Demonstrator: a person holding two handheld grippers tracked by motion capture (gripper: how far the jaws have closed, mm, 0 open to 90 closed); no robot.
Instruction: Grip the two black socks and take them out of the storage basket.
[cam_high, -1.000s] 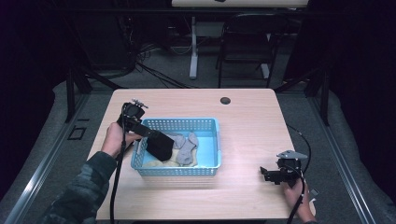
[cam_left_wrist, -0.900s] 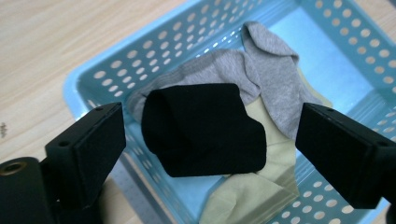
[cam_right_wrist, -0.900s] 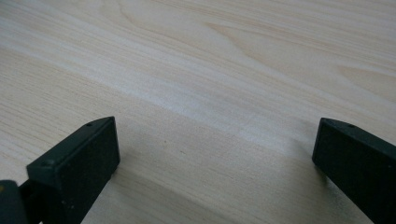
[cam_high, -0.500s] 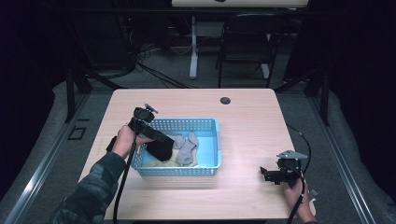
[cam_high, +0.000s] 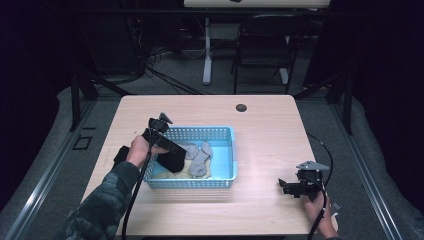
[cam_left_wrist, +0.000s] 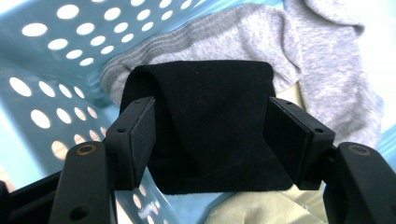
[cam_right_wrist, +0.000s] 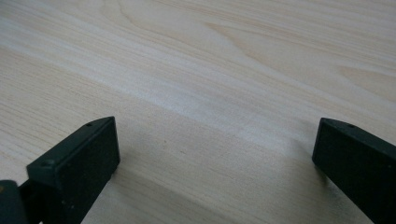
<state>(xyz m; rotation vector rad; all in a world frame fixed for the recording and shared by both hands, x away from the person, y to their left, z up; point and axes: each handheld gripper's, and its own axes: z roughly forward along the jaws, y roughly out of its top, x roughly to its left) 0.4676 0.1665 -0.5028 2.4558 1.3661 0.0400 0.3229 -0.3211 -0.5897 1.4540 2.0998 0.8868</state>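
A black cloth (cam_left_wrist: 210, 130), soft and matte, folded with a rounded upper edge, lies inside the blue basket (cam_high: 225, 134) at its left end. The left gripper (cam_left_wrist: 210, 140) reaches into the basket, jaws spread to either side of the cloth, not pinching it. Beside the cloth lie grey knitted socks (cam_left_wrist: 261, 42) and a pale yellow fabric (cam_left_wrist: 261, 207). The basket is plastic with perforated walls. It sits on a light wood-grain table (cam_high: 270, 125). Right of the basket, the right gripper (cam_high: 295, 187) rests low over the bare tabletop, jaws wide apart. Beyond the table, a dark room with a chair (cam_high: 265, 45) and cables.
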